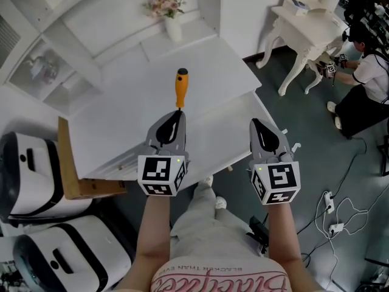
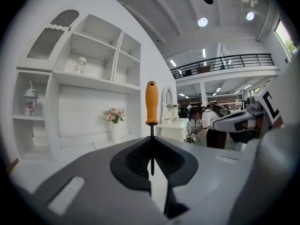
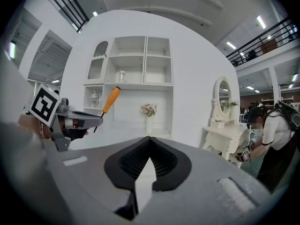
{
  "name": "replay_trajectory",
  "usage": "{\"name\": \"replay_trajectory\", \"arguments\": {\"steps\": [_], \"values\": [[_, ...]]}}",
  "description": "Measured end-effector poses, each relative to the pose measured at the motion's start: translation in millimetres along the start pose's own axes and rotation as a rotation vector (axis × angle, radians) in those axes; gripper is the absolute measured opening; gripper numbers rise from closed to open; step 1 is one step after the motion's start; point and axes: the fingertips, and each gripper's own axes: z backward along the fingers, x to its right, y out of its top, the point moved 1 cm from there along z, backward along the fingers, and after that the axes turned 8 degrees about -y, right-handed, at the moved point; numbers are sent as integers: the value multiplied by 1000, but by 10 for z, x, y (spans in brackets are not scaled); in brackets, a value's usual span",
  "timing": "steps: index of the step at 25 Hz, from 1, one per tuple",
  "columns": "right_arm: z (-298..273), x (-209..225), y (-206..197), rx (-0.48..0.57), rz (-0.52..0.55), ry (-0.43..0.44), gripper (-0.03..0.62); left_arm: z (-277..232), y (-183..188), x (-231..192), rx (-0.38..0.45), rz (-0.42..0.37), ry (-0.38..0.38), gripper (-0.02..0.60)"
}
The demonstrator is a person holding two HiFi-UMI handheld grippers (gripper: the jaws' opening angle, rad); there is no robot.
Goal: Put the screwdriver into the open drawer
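**Orange-handled screwdriver (image 1: 181,87) being held in the left gripper, outside the drawer**

The left gripper (image 1: 177,113) is clamping its two black ribbed jaws tightly on the screwdriver's thin metal shaft. In the left gripper view the shaft is running up between the closed pads, and the orange plastic handle (image 2: 151,108) is sticking out past the jaw tips of the left gripper (image 2: 151,140).

In the head view the handle is pointing away from the person and showing over the white desk top (image 1: 127,114), just beyond the pulled-out white drawer (image 1: 228,132). The tool is not lying in that drawer.

The right gripper (image 1: 256,124) is hovering beside the left one, over the drawer's right part. In the right gripper view, the right gripper (image 3: 149,138) is showing its jaw tips meeting, with nothing between them. That view is also catching the left gripper (image 3: 80,121) with the screwdriver (image 3: 109,100) slanting up from it.

At the back of the desk a white vase of pink flowers (image 1: 170,16) is standing. A crouching person (image 1: 372,72) is working near a white dressing table (image 1: 304,24) at the far right.
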Motion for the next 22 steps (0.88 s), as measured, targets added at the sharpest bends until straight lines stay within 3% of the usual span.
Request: {"name": "replay_trajectory", "arguments": {"steps": [9,22], "values": [[-163,37,-127,-55,-13,-27,2,-321,-545,26,-169,23,-102,34],[-277,167,-225,-102,-17,-53,3,-630,-1080,183,-312,60,-199,34]]}}
